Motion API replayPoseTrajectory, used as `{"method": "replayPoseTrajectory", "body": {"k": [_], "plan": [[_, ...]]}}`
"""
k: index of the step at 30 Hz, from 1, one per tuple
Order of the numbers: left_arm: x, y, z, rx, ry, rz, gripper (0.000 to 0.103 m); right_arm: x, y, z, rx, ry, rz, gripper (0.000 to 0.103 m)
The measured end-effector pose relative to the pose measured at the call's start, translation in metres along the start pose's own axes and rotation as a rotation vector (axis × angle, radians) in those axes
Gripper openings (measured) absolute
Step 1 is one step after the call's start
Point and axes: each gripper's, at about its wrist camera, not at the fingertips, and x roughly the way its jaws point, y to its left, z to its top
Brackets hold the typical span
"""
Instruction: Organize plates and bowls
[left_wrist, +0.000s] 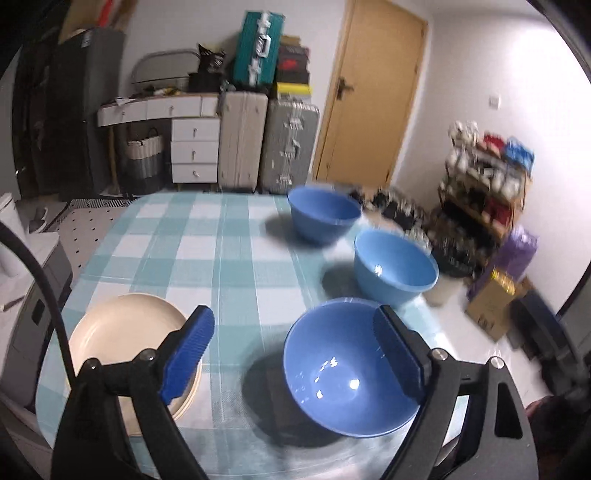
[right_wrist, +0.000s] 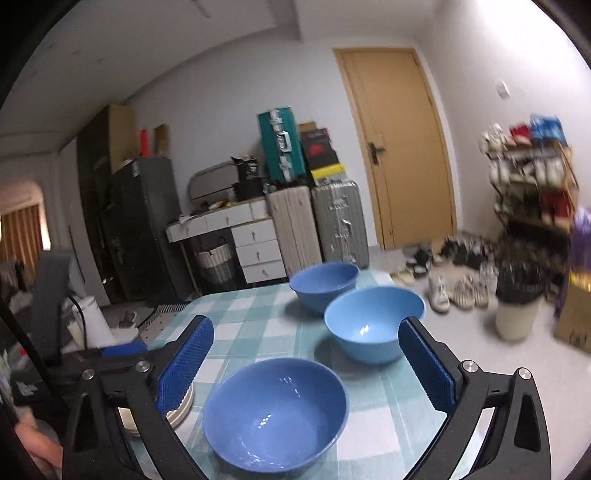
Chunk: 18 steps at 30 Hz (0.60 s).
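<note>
Three blue bowls stand in a row on the checked tablecloth (left_wrist: 207, 258): a near bowl (left_wrist: 343, 369), a middle bowl (left_wrist: 395, 269) and a far bowl (left_wrist: 321, 218). A stack of cream plates (left_wrist: 122, 332) lies at the left. My left gripper (left_wrist: 295, 354) is open above the table, its right finger over the near bowl's right rim. My right gripper (right_wrist: 306, 365) is open and empty above the near bowl (right_wrist: 277, 410). The middle bowl (right_wrist: 373, 323), the far bowl (right_wrist: 323, 284) and the plates' edge (right_wrist: 181, 406) also show in the right wrist view.
The table's right edge runs close beside the bowls. Beyond it are a floor with shoes (right_wrist: 454, 288), a bin (right_wrist: 517, 314) and a shoe rack (left_wrist: 487, 184). Suitcases (left_wrist: 266, 140) and a drawer unit (left_wrist: 194, 151) stand behind the table.
</note>
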Motion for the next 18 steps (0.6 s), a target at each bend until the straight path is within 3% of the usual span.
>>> {"method": "replayPoseTrajectory", "body": {"k": [3, 6, 8, 18], "plan": [[-0.016, 0.001, 0.007, 0.006, -0.079, 0.014, 0.090, 0.004, 0.015, 0.000, -0.087, 0.009, -0.079, 0.102], [-0.029, -0.003, 0.009, 0.056, -0.183, 0.063, 0.103, 0.003, 0.018, -0.004, -0.084, -0.046, -0.067, 0.102], [-0.036, -0.004, 0.009, 0.071, -0.246, 0.089, 0.103, 0.005, 0.018, -0.007, -0.066, -0.063, -0.054, 0.102], [-0.027, 0.010, 0.003, 0.034, -0.298, 0.096, 0.103, 0.027, 0.002, -0.024, 0.019, -0.068, -0.036, 0.102]]}}
